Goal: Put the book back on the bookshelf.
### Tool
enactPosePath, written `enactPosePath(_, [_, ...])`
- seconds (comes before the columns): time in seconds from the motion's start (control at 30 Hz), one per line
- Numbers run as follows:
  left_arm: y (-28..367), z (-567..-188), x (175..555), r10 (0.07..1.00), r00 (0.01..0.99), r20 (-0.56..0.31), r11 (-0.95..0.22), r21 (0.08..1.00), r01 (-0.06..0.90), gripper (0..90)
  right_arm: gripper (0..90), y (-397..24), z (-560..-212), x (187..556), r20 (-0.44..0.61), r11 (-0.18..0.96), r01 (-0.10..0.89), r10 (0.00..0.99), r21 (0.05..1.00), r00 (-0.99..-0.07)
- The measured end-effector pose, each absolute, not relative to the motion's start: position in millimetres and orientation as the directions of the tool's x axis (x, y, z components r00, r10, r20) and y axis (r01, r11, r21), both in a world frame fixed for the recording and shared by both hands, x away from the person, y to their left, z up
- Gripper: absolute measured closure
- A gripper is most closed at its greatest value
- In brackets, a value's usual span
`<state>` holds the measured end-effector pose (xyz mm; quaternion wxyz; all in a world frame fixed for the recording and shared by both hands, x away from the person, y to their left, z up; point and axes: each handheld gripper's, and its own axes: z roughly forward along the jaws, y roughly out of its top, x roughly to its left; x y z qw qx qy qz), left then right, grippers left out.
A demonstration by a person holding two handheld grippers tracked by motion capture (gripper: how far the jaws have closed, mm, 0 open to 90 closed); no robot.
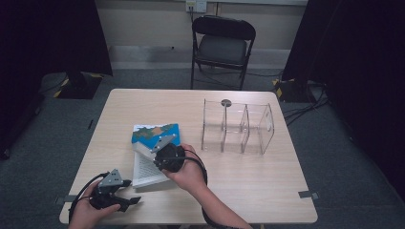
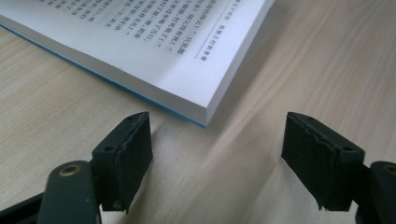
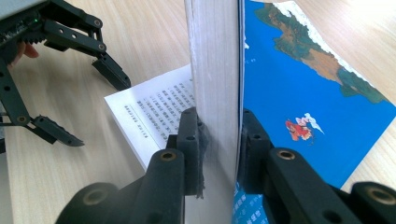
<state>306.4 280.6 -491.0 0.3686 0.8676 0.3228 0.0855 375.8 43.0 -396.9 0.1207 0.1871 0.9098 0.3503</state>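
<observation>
Book being closed, front half held up
Right gripper is clamped on the book cover block at mid-table; left gripper, jaws apart, should be kept clear while the block is lowered slowly.

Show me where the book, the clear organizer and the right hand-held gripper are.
book point(image 1: 165, 130): high view, on its blue cover.
clear organizer point(image 1: 267, 125): high view, on its right end wall.
right hand-held gripper point(image 3: 219, 140): right gripper view, between its fingertips.

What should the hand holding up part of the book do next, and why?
Probably fold the lifted half over to close the book: the right gripper jaws pinch a thick block of pages with the blue cover, while the left gripper waits open beside the book's corner.
</observation>
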Motion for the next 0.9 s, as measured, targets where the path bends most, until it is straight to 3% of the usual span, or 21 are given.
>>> enactPosePath(0.1, [277,-493,307,0.635,0.768,-0.088,-0.511,0.698,0.502,23.3,75.1,44,-393,375,-0.082,0.687,0.262,0.426,0.678,-0.901])
enactPosePath(0.13, [277,-492,309,0.621,0.782,-0.044,-0.548,0.689,0.474,23.0,75.2,44,-391,376,-0.079,0.685,0.266,0.428,0.679,-0.901])
enactPosePath(0.33, [270,-495,311,0.661,0.747,-0.064,-0.494,0.712,0.499,23.2,75.3,44,-381,376,-0.074,0.688,0.281,0.439,0.669,-0.896])
enactPosePath(0.63, [263,-497,312,0.679,0.734,-0.008,-0.503,0.722,0.474,26.1,75.4,39,-362,372,-0.046,0.68,0.315,0.457,0.662,-0.888])
enactPosePath(0.9, [263,-495,313,0.675,0.737,-0.036,-0.49,0.725,0.484,34.5,75.1,32,-369,364,-0.031,0.676,0.319,0.451,0.664,-0.892])
